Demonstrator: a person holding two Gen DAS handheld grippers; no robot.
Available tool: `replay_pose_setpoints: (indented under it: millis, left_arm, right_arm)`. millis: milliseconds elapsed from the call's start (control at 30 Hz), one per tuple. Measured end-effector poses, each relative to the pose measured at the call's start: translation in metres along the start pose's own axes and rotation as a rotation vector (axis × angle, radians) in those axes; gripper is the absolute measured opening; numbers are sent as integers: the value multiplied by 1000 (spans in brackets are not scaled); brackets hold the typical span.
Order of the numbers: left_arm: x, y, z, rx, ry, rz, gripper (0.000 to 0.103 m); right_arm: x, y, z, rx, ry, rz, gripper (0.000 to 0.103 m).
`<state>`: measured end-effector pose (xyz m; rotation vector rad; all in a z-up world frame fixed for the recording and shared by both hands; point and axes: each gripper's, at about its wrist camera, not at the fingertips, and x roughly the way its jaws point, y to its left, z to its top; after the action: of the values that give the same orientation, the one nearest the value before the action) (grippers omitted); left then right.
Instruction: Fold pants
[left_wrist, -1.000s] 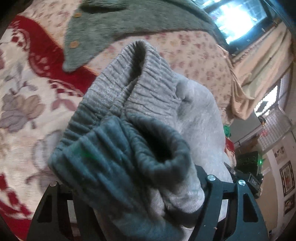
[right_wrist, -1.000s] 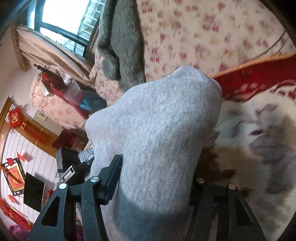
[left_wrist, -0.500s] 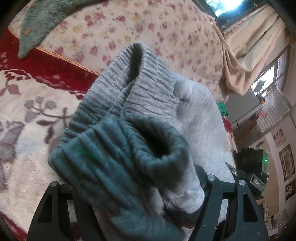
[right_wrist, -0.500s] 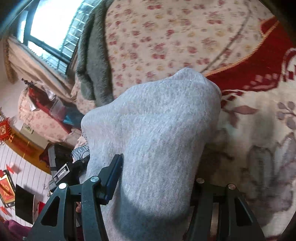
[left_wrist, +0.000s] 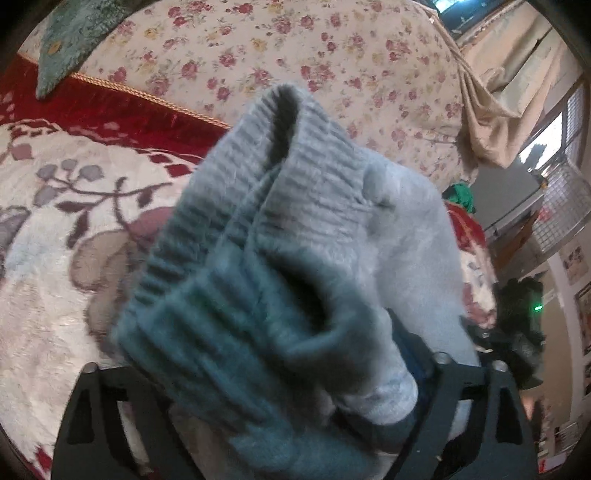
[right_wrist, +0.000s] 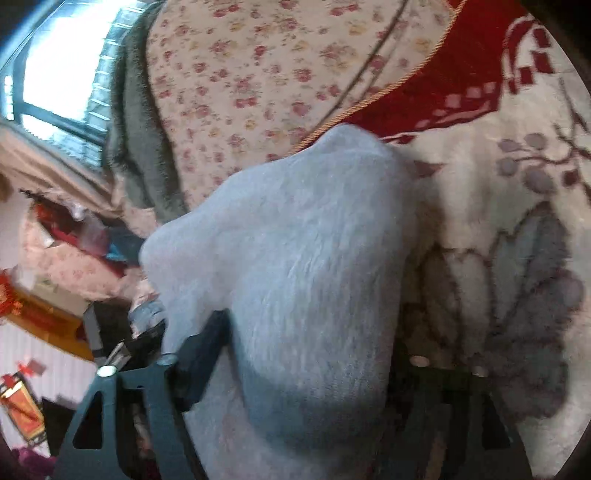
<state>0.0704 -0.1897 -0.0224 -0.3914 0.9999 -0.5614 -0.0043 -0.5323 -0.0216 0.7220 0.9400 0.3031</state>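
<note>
Both views have swung across the bed: the green cardigan (left_wrist: 70, 40) has slid toward the upper-left corner, more floral sheet (left_wrist: 314, 55) shows, and the red-and-cream blanket (right_wrist: 498, 206) fills more of the right wrist view.

Left claw (left_wrist: 280, 417) and right claw (right_wrist: 295, 387) each clamp bunched fabric.

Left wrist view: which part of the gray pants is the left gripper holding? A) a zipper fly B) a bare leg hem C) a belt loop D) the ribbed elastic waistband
D: the left gripper is shut on the gray pants, whose ribbed elastic waistband bunches above its fingers.
</note>
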Motion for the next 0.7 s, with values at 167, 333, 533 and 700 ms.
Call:
replay_pose_setpoints:
  millis: [167,333,533,700]
  left_arm:
    - [-19,1,-1,69,-37,68,99]
    - [-46,-3,-1,131,-77,138,99]
    - [-74,-14,-4,183,-102,196,99]
    - [-96,-38,0,227,-182,238,99]
  right_arm:
    - [-22,19,-3,-61,-83,-146,84]
    - [-34,57,-10,-161,-127,-235,84]
    - [-29,102,-22,-267,-128,-229,84]
    - [-16,138,-37,-341,-167,-304,84]
